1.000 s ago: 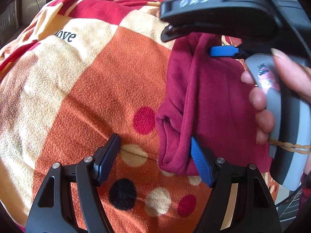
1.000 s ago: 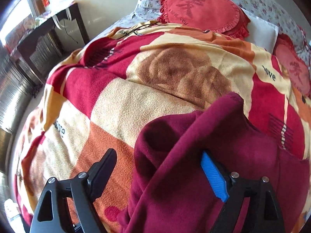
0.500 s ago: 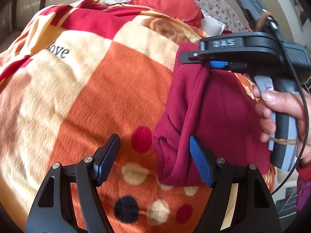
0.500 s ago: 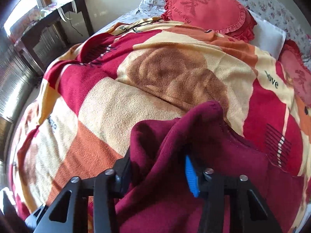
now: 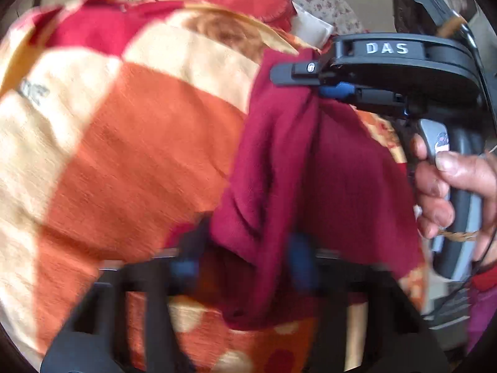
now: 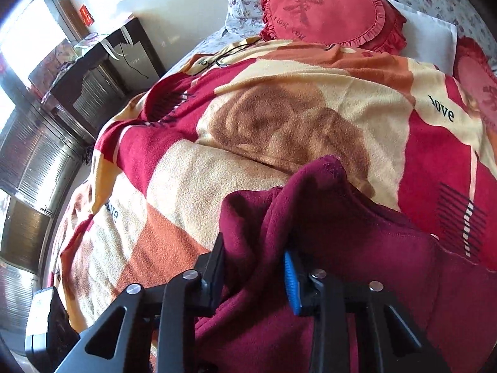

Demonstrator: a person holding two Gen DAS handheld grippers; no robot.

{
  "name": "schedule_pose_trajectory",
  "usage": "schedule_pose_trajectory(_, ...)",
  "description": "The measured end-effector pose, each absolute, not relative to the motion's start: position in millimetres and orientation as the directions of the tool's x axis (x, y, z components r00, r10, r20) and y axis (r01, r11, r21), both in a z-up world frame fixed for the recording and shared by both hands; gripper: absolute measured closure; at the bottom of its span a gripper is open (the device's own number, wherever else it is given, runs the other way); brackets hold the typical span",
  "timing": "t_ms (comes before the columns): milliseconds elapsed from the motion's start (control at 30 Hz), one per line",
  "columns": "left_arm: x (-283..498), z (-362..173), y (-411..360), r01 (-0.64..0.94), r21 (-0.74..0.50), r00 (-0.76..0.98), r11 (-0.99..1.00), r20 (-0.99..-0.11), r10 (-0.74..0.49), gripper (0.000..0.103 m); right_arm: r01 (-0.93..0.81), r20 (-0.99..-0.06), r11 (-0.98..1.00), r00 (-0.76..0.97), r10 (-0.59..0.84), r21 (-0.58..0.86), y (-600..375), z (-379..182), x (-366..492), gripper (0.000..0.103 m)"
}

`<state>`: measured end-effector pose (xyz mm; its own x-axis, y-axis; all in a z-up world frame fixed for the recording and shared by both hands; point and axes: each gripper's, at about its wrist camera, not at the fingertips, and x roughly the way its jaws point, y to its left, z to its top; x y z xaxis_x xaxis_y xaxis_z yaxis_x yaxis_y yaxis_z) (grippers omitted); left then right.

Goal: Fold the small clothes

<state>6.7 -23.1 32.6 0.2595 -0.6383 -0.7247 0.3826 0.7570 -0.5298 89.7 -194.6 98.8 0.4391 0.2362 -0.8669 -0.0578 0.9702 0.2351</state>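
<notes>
A maroon fleece garment [image 5: 341, 186] lies bunched on a checked orange, cream and red blanket [image 5: 139, 155]. In the blurred left wrist view my left gripper [image 5: 245, 264] has its jaws closing, and a thick fold at the garment's near left edge fills the gap between the pads. At the garment's far edge, my right gripper [image 5: 310, 80] pinches the cloth, held by a hand [image 5: 441, 186]. The right wrist view shows the right gripper [image 6: 254, 267] with its jaws closing too, a raised ridge of the garment [image 6: 357, 248] squeezed between the pads.
The blanket [image 6: 217, 180] covers a bed. Red heart-shaped cushions [image 6: 323, 9] and a white pillow [image 6: 428, 34] lie at its head. A dark desk [image 6: 93, 71] stands beside the bed at the left. A black device [image 6: 43, 320] sits at the lower left corner.
Both grippers closed from wide open onto folds of the maroon garment. The right one pinched first, then the left. Both slid forward a little along the cloth.
</notes>
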Motion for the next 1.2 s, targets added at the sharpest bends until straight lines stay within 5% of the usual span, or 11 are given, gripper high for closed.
schedule_pose_trajectory(100, -1, 41, -24, 0.393, -0.515, 0.281, 0.762, -0.722, -0.633, 0.079, -0.075, -0.850, 0.963, 0.457, 0.263, 0.258, -196, 105, 81, 0.085)
schedule_pose_trajectory(667, -66, 150, -122, 0.641, -0.430, 0.264, 0.636, -0.654, -0.709, 0.082, -0.052, -0.717, 0.939, 0.632, 0.293, 0.339, -299, 184, -5, 0.088)
schedule_pose_trajectory(1133, -128, 135, -293, 0.796, -0.336, 0.108, 0.503, -0.739, -0.665, 0.082, 0.120, -0.680, 0.891, 0.693, 0.240, 0.437, -457, 160, -102, 0.090)
schedule_pose_trajectory(1200, -134, 125, -306, 0.792, -0.347, 0.081, 0.502, -0.755, -0.650, 0.082, 0.147, -0.688, 0.886, 0.689, 0.228, 0.440, -472, 149, -109, 0.100)
